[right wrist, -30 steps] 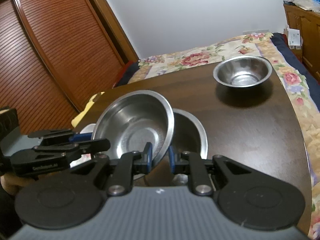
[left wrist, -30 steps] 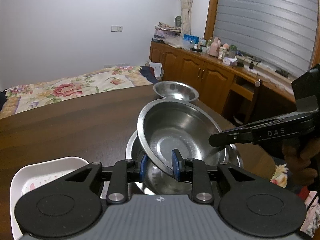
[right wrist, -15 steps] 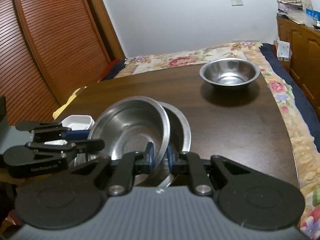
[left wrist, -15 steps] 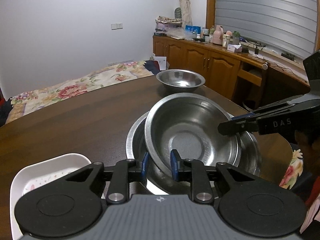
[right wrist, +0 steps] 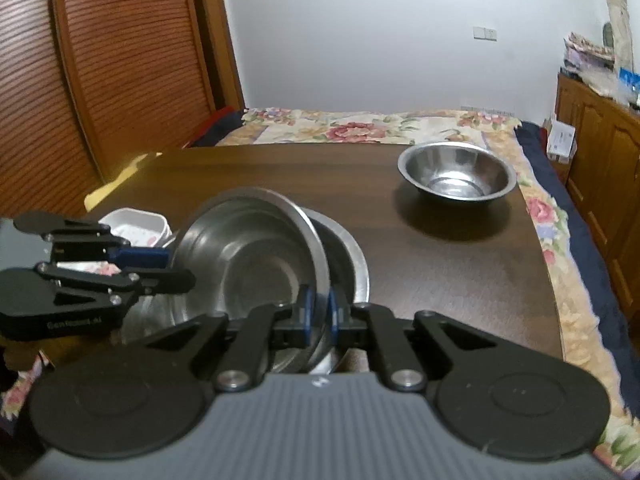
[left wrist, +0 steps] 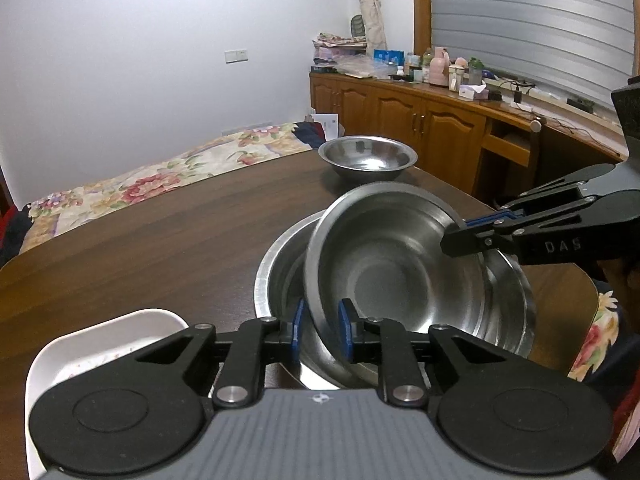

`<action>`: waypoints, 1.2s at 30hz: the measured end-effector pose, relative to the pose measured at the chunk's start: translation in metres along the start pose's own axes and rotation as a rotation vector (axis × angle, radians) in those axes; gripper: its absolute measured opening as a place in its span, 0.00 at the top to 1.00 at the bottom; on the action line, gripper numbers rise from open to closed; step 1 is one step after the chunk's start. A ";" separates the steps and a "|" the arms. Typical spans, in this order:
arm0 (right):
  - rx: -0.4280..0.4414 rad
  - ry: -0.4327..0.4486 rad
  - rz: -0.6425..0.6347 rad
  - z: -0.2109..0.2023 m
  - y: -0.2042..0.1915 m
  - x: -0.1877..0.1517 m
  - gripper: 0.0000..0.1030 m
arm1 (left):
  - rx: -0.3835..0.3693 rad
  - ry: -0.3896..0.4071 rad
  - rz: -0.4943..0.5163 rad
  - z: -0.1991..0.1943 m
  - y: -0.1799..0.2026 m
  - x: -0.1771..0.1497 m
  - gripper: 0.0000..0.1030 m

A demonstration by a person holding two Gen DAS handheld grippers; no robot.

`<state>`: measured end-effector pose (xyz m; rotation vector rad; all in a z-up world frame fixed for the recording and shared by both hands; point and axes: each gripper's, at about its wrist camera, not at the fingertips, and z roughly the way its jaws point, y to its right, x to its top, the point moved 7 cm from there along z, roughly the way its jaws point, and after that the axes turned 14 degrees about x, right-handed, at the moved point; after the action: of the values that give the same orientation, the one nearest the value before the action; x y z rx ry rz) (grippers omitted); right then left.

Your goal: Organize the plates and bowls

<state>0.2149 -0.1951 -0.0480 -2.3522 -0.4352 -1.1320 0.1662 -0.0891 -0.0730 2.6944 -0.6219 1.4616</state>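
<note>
Dark table [left wrist: 160, 240] — both grippers' fingers [left wrist: 299, 330] clench bowl [left wrist: 384, 272], nested in basin [left wrist: 272, 276].

"DAS" on right gripper [left wrist: 472, 236]; partly legible "Gen…" on left gripper [right wrist: 172, 268].

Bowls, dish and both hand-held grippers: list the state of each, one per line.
Held steel bowl: tilted, partly inside the larger one, rim pinched on both sides.
Large steel bowl: upright on the table, beneath the held one.
Small steel bowl: upright, standing alone, apart from the stack.
White dish: upright beside the stack.
Left hand-held gripper: shut on the held bowl's rim.
Right hand-held gripper: shut on its opposite rim.
</note>
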 end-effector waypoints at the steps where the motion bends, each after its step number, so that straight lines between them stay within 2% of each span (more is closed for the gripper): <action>1: -0.003 -0.004 -0.011 0.000 -0.001 0.000 0.91 | -0.001 0.000 0.000 0.000 0.000 0.000 0.80; 23: -0.061 -0.051 -0.129 0.013 -0.010 0.004 0.88 | 0.008 0.019 -0.059 -0.004 -0.008 0.000 0.81; 36: -0.053 -0.046 -0.105 0.020 -0.007 0.006 0.88 | 0.006 0.018 -0.069 -0.004 -0.011 0.002 0.81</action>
<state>0.2281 -0.1781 -0.0515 -2.4301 -0.5577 -1.1510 0.1675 -0.0790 -0.0677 2.6748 -0.5188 1.4721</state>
